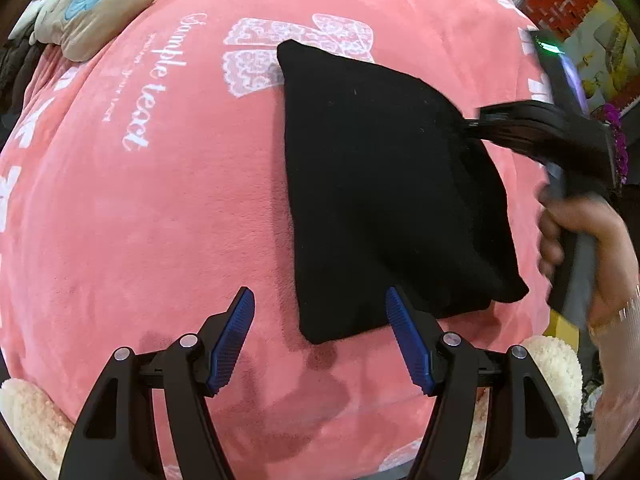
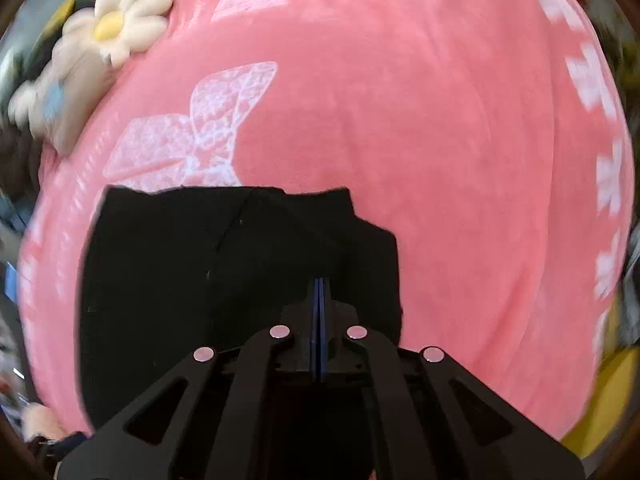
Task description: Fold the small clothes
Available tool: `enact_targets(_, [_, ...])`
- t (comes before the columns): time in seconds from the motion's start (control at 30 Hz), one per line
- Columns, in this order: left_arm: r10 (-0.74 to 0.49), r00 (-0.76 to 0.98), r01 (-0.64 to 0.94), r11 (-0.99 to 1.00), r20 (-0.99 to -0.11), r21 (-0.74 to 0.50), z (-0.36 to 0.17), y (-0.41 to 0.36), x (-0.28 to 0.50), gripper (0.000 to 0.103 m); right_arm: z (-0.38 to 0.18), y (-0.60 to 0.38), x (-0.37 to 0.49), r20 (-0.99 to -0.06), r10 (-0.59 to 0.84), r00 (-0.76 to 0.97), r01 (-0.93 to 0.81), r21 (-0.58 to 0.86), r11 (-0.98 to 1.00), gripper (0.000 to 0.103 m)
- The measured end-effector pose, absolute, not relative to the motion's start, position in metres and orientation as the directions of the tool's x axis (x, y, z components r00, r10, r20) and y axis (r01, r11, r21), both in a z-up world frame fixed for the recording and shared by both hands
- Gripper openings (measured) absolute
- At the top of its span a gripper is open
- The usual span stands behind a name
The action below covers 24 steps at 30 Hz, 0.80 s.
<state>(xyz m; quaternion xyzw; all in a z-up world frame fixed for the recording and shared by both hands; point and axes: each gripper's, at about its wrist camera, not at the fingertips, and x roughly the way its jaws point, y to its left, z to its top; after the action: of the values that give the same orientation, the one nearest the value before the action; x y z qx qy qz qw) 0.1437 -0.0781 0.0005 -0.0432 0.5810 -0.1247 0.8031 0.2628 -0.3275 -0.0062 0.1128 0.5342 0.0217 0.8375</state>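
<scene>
Lying on a pink fleece blanket [image 1: 168, 240] printed with white lace bows, the black garment [image 1: 384, 200] is seen already doubled into a compact, roughly rectangular packet, so the fold is judged to be well advanced. Its right edge is pinched by the right gripper [image 1: 474, 124], whose blue pads are pressed together in the right wrist view with black cloth caught between them; the grip is presumably kept so that the upper layer can be carried across or pulled taut. The edge at that point is lifted slightly from the blanket, while the rest of the garment lies flat.

The right gripper is brought in from the side, low and nearly level, and its handle is wrapped by the person's hand [image 1: 568, 240]. The left gripper [image 1: 320, 336] is held spread wide and grasps nothing; one finger lies over the near corner of the garment, though contact cannot be told. A plush toy with a daisy [image 2: 120, 24] rests at the far left edge of the blanket, well apart from the work.
</scene>
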Motion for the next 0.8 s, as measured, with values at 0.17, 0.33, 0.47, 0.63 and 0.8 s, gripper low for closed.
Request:
enact_targets(0.17, [-0.235, 0.322, 0.165, 0.968, -0.917, -0.190, 0.005, -0.080, 0.143, 0.067, 0.012, -0.317, 0.186, -0.869, 0.228, 0.440, 0.062, 0.282, 0.957, 0.033])
enact_targets(0.33, [-0.224, 0.304, 0.164, 0.970, -0.926, -0.181, 0.001, -0.083, 0.137, 0.067, -0.004, -0.298, 0.148, -0.885, 0.200, 0.421, 0.048, 0.242, 0.969, 0.018])
enact_targets(0.47, [-0.211, 0.311, 0.175, 0.971, -0.927, -0.162, 0.002, -0.084, 0.131, 0.067, -0.037, -0.298, 0.134, -0.933, 0.106, 0.345, 0.084, 0.143, 0.986, 0.011])
enact_targets(0.63, [-0.197, 0.305, 0.179, 0.973, -0.932, -0.147, 0.002, -0.086, 0.129, 0.067, -0.011, -0.307, 0.135, -0.909, 0.159, 0.385, 0.109, 0.216, 0.970, 0.015])
enact_targets(0.8, [-0.254, 0.266, 0.168, 0.962, -0.930, -0.215, -0.007, -0.090, 0.137, 0.070, 0.009, -0.330, 0.178, -0.871, 0.224, 0.436, 0.134, 0.309, 0.942, 0.020])
